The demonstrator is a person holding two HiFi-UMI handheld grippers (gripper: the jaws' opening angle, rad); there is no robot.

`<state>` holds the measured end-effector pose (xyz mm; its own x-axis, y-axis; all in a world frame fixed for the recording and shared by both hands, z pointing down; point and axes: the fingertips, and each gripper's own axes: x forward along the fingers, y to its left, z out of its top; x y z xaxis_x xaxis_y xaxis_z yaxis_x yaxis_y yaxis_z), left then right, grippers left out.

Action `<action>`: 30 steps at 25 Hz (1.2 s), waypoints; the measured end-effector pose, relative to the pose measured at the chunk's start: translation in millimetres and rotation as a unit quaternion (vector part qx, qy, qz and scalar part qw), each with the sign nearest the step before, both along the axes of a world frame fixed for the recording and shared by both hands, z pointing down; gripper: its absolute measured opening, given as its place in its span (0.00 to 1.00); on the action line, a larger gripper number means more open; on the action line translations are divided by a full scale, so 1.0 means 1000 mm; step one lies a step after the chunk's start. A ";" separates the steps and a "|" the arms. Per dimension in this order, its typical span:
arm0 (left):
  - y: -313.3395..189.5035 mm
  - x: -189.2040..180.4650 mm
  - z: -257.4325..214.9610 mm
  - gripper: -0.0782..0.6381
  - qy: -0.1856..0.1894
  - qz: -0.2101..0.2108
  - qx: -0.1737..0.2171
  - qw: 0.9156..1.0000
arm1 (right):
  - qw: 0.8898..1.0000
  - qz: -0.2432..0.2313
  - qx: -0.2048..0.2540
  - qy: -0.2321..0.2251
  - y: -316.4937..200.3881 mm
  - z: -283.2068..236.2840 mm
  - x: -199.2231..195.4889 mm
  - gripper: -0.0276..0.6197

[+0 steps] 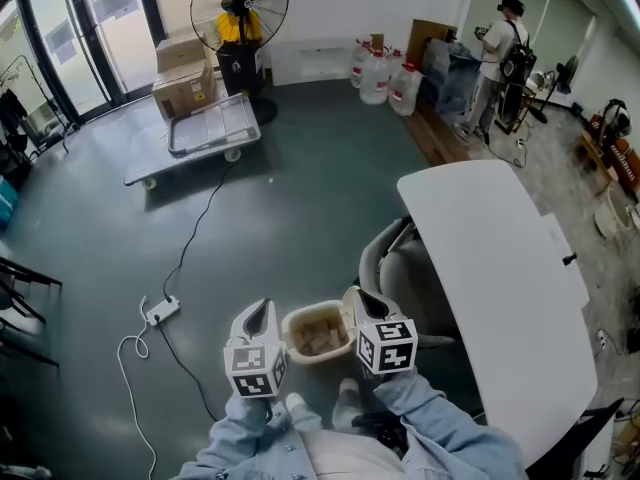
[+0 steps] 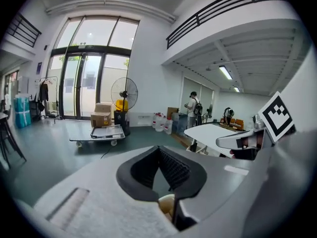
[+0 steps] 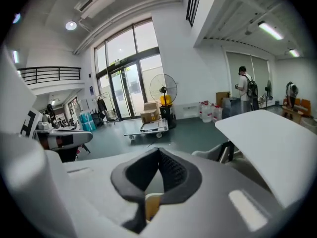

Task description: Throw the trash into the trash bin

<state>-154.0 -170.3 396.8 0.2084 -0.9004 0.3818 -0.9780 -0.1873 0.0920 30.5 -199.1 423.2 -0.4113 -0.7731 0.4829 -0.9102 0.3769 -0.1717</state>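
Observation:
A cream trash bin [image 1: 318, 330] stands on the dark floor just in front of my feet, with crumpled brownish trash inside it. My left gripper [image 1: 262, 306] is held up over the bin's left side and my right gripper [image 1: 356, 293] over its right side. In the left gripper view the left gripper [image 2: 159, 149] has its jaws meeting at the tips with nothing between them. The right gripper [image 3: 158, 150] looks the same in its own view, jaws together and empty. A cream patch of the bin [image 2: 166, 202] shows through the gap below the jaws.
A white table [image 1: 490, 288] runs along my right, with a grey chair [image 1: 398, 263] tucked beside the bin. A power strip and its cable [image 1: 162, 312] lie on the floor at left. Farther off are a flat cart [image 1: 200, 133], cardboard boxes [image 1: 183, 73], a standing fan [image 1: 240, 8], water jugs [image 1: 385, 76] and a person [image 1: 497, 53].

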 end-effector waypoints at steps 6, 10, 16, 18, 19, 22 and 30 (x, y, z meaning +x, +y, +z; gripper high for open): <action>-0.003 -0.021 -0.044 0.12 -0.011 -0.052 0.046 0.998 | 0.999 0.014 0.042 -0.003 -0.001 -0.045 0.034 0.05; 0.000 -0.034 -0.054 0.12 0.002 -0.083 0.051 0.995 | 0.998 0.046 0.038 -0.013 0.001 -0.055 0.064 0.05; 0.007 -0.039 -0.045 0.12 0.011 -0.100 0.042 0.994 | 0.997 0.059 0.039 -0.007 0.005 -0.058 0.076 0.05; 0.007 -0.037 -0.042 0.12 0.009 -0.100 0.041 0.994 | 0.998 0.057 0.037 -0.001 0.005 -0.055 0.076 0.05; 0.007 -0.036 -0.042 0.12 0.009 -0.100 0.041 0.994 | 0.998 0.056 0.038 0.008 0.004 -0.054 0.076 0.05; 0.007 -0.033 -0.042 0.12 0.012 -0.098 0.042 0.994 | 0.997 0.051 0.044 0.034 0.004 -0.052 0.074 0.05; 0.009 -0.033 -0.039 0.12 0.008 -0.102 0.038 0.994 | 0.997 0.058 0.041 0.032 0.002 -0.051 0.079 0.05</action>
